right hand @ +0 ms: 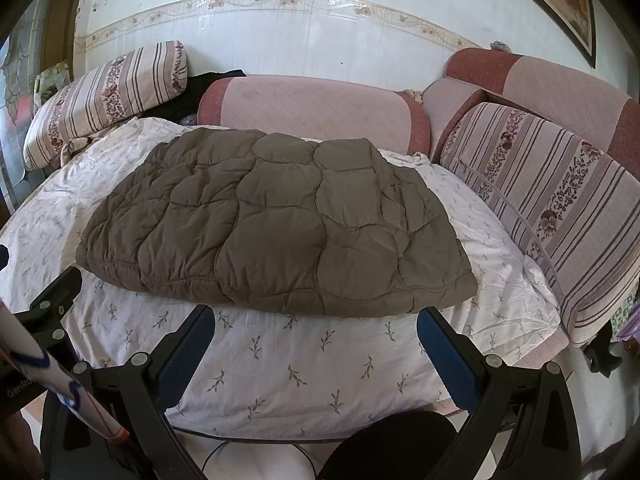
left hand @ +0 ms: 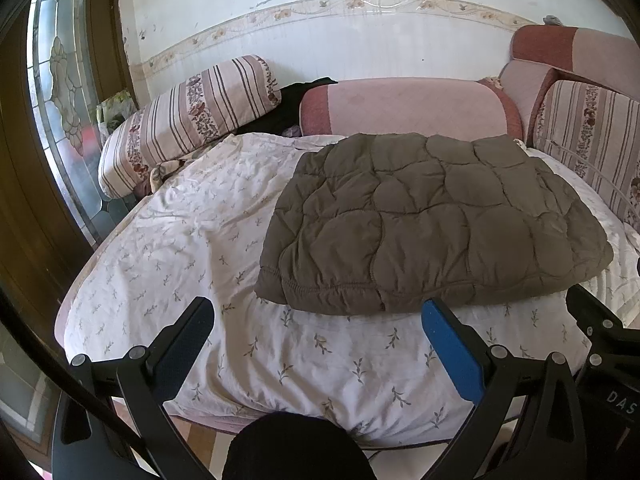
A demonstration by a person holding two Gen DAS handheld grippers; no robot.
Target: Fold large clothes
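A brown quilted jacket (left hand: 432, 220) (right hand: 276, 224) lies folded into a flat, roughly rectangular bundle on a white floral sheet (left hand: 192, 240) (right hand: 280, 360) over a sofa seat. My left gripper (left hand: 318, 312) is open and empty, held back from the jacket's near hem above the sheet's front part. My right gripper (right hand: 316, 318) is open too, nothing between its blue-padded fingers, its tips just short of the jacket's near edge. The right gripper's frame (left hand: 600, 328) shows at the right of the left wrist view, and the left gripper's frame (right hand: 52, 304) at the left of the right wrist view.
Striped floral cushions (left hand: 188, 120) (right hand: 560, 208) lie at the back left and along the right. A pink sofa back (left hand: 404, 106) (right hand: 312, 108) runs behind the jacket, with a dark garment (left hand: 296, 100) beside it. A glass door (left hand: 64, 92) stands at the left. A dark knee (left hand: 296, 448) is below.
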